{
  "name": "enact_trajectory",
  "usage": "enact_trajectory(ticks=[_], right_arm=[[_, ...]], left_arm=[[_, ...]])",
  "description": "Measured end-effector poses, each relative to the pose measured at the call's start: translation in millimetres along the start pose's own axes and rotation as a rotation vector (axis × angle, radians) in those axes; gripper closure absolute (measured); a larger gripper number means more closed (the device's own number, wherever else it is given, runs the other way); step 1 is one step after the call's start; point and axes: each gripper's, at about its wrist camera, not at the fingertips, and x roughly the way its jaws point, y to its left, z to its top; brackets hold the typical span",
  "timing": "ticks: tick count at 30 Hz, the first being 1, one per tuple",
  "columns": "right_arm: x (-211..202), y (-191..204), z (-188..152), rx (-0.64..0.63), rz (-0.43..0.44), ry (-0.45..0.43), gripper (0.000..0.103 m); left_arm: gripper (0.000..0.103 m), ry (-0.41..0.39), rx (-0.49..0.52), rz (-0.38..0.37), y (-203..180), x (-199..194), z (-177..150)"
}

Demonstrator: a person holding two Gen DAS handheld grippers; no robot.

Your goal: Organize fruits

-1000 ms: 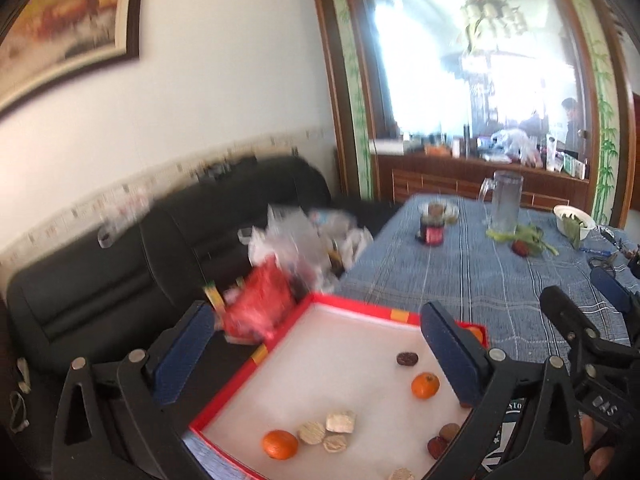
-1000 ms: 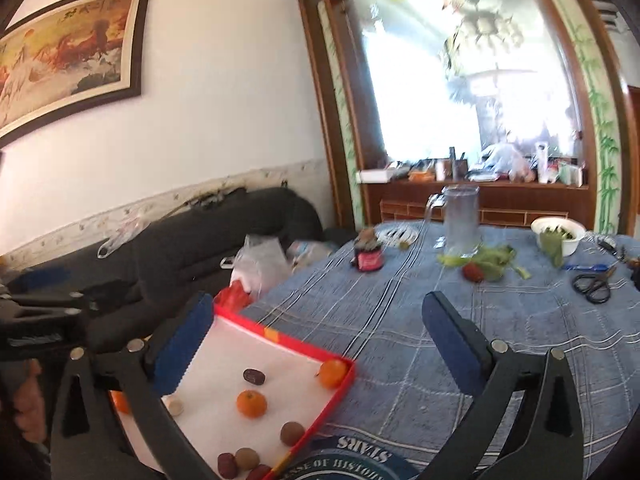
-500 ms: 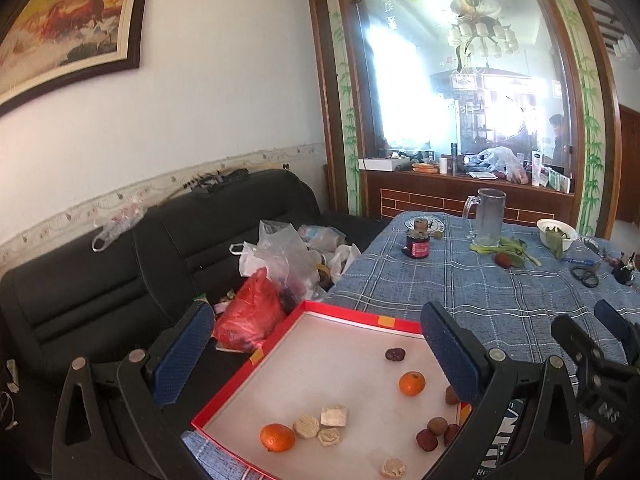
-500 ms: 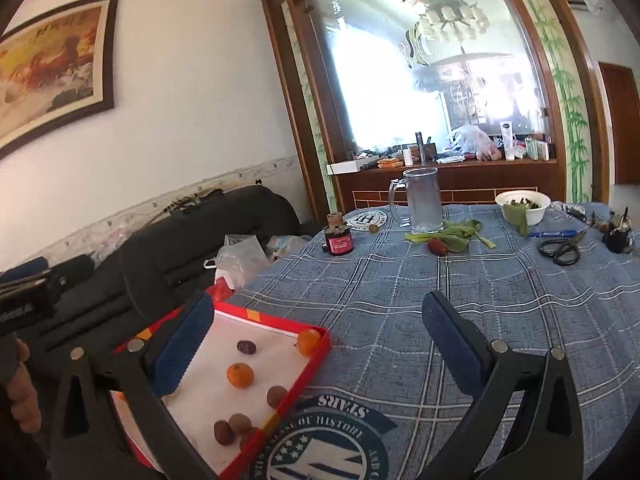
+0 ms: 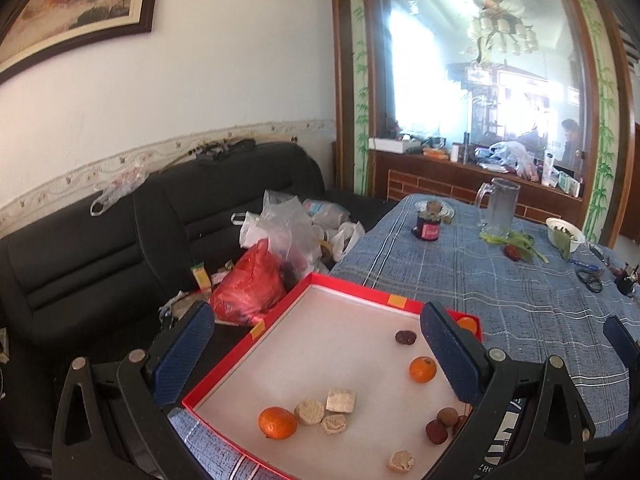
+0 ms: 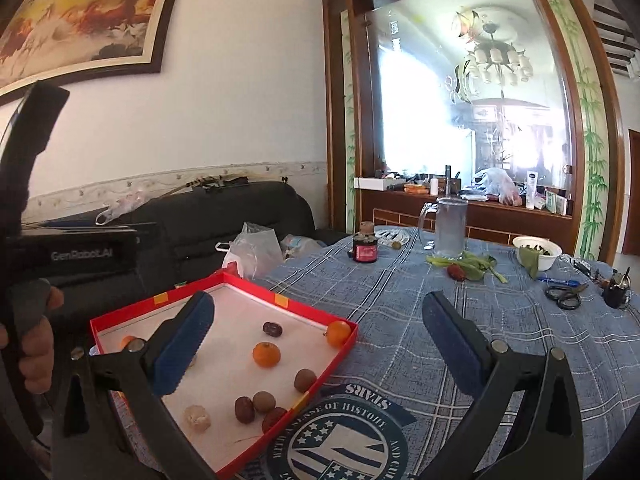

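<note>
A shallow red box with a white floor (image 5: 352, 285) (image 6: 256, 288) lies on the table's near left corner. It holds three oranges, one at the near left (image 5: 277, 422), one in the middle (image 5: 422, 369) (image 6: 266, 354) and one in the far right corner (image 6: 338, 333). It also holds dark red dates (image 6: 244, 409), brown longans (image 6: 305, 380) and several pale crumbly pieces (image 5: 340, 400). My left gripper (image 5: 320, 356) is open and empty, raised above the box. My right gripper (image 6: 320, 340) is open and empty above the box's right edge.
The table has a blue plaid cloth (image 6: 520, 344) and a round emblem mat (image 6: 340, 440) beside the box. Further back stand a jar (image 6: 365, 247), a glass pitcher (image 6: 450, 232), greens, a white bowl (image 6: 536, 252) and scissors (image 6: 564, 296). A black sofa with plastic bags (image 5: 272, 268) lies left.
Both views have steadied and tilted slightly, so the box sits fuller in view. Both grippers stay open. Nothing in the box has moved.
</note>
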Motion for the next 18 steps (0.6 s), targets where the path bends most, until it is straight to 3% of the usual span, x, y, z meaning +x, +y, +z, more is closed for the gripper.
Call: enact_trajectory(ticks=[7, 18], right_arm=[[12, 8, -7, -0.014, -0.006, 0.058, 0.000], [23, 9, -17, -0.041, -0.007, 0.121, 0.000]], left_arm=[[0.000, 0.051, -0.032, 0.060, 4, 13, -3], [0.000, 0.068, -0.026, 0.082, 10, 19, -10]])
